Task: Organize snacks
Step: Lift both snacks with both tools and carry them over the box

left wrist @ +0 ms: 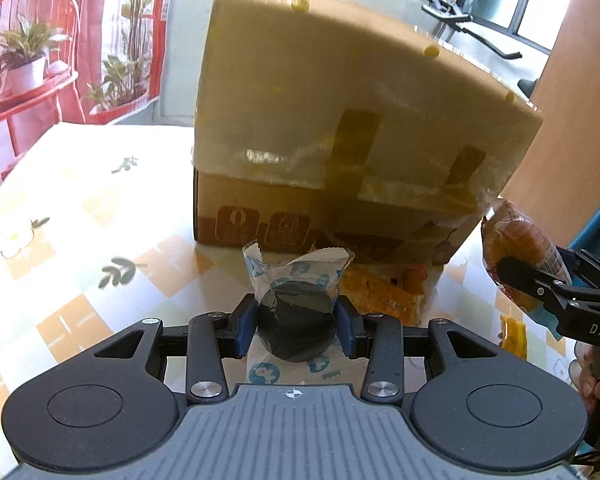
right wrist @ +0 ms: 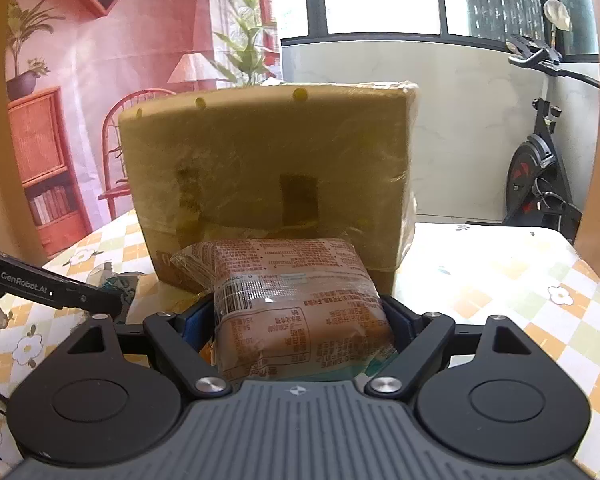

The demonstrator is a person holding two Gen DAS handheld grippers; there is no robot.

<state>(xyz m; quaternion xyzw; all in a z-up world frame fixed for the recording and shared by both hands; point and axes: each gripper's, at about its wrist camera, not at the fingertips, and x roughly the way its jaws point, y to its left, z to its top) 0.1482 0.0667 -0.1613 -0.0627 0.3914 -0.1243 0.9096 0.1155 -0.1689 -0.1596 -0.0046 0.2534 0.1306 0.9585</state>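
**Two snacks held up, box waiting behind**

Left wrist view shows my left hand-held gripper closest to me. Its blue pads pinch a round dark cookie in a clear wrapper with blue pictures. I squeeze it at its sides so it will not slip out.

My right hand-held gripper holds a big orange snack pack. The jaws stand wide because the pack is fat, and they press it on both sides. I hold both snacks off the desk, I think to carry them to the box.

A bit farther, more orange snack packets lie on the desk, just in front of the box. They wait for their turn.

Farthest is the brown cardboard box. Shiny plastic covers its front. I cannot see its top opening from here.
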